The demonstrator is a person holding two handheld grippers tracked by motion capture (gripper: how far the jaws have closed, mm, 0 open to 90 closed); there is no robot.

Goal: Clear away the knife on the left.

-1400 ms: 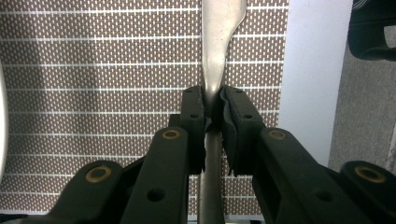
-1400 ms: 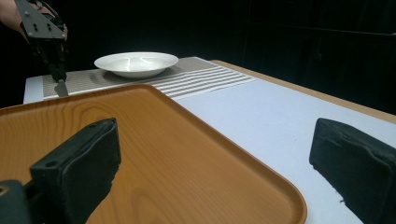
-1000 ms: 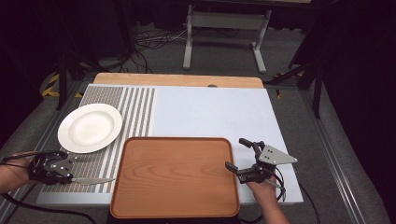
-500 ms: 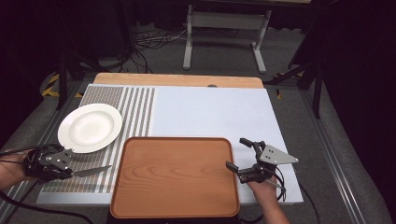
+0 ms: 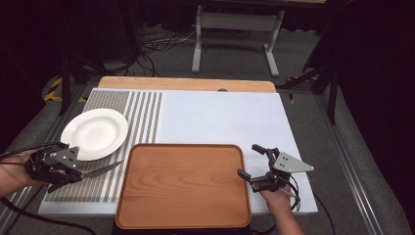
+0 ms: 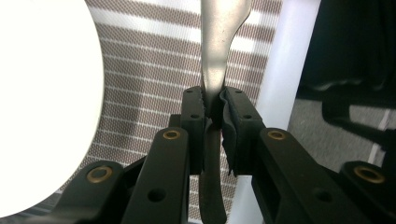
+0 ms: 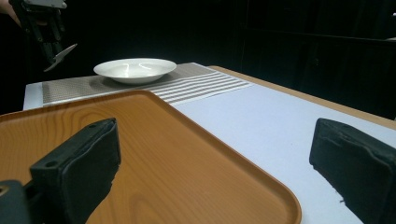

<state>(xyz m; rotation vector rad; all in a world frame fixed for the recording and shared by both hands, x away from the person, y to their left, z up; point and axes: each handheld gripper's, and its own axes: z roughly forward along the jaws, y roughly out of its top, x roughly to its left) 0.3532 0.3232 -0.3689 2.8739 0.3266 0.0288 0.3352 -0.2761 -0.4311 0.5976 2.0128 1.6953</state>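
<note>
A: Starting at the left, our left gripper point(image 5: 73, 169) is clamped on a table knife point(image 5: 100, 170), pinching it near the handle end, with the blade pointing toward the tray. In the left gripper view the pads point(image 6: 233, 122) squeeze the metal point(image 6: 219, 51) from both sides.

B: And the knife hangs above the striped placemat point(image 5: 142, 105), just in front of the white plate point(image 5: 95, 132), touching neither as far as we can judge.

A: The risk we see is the grip itself. We hold a thin, smooth strip by a short stretch, so the long blade could pivot or slide out if we swing quickly.

B: A slip here would drop it onto the plate rim or the mat. Carrying it low could also catch the tip on the raised lip of the wooden tray point(image 5: 183, 188).

A: Moving right, the tray sits bare in the middle of the white table point(image 5: 220, 117).

B: At the far right, our right gripper point(image 5: 255, 165) rests by the tray's corner with its jaws spread wide and nothing between them; the right gripper view shows both pads point(image 7: 79, 158) far apart.

A: If both hands reach for the tray together, they might collide.
</note>
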